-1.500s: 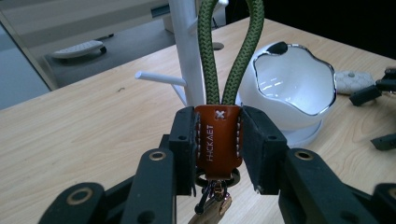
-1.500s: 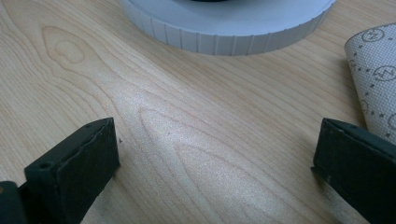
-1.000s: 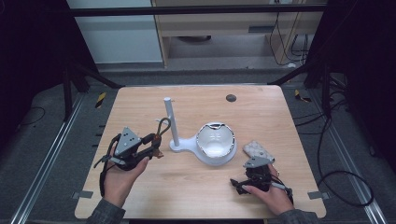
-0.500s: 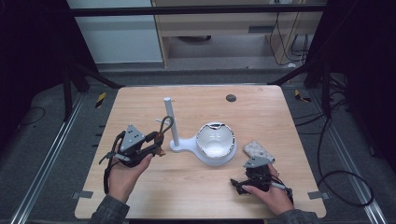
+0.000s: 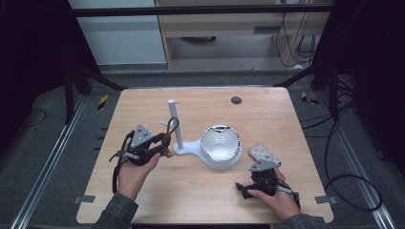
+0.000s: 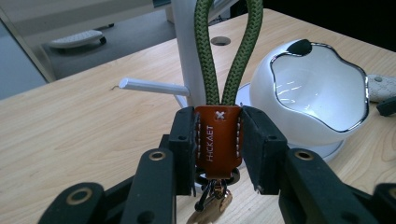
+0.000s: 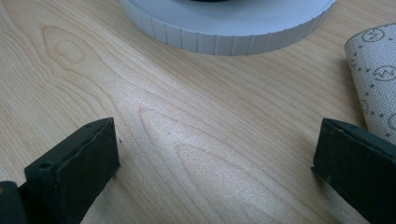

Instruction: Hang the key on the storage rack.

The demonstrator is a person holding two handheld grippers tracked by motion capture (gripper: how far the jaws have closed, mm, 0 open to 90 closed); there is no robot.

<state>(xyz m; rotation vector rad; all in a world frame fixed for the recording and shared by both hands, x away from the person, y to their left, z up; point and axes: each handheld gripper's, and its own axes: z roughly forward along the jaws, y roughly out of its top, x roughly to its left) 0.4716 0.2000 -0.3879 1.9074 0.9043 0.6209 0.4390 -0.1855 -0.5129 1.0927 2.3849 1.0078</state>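
Wooden table carries everything, its far half and both far corners bare but for a small dark round spot near the far edge. Toward the middle sits a white stand: a flat base with a slim upright post and a short side peg, joined to a glossy white bowl with a wavy chrome rim. A patterned pouch lies between the bowl and the near right corner.

The left tool is clamped on a keychain, pinching its brown leather tab, with the green cord loop standing up just beside the post and the keys hanging below. By my reading the pickup is done and the hanging is not: the loop is close to the post but not over the peg or the post top. What remains is to lift, thread the loop on, and let go.

The right tool rests low near the near edge with its jaws wide apart, holding nothing, the stand's base ahead of it.

Room looks generous to the left and behind the post; the bowl crowds the right side, so an approach from the left edge seems safest.
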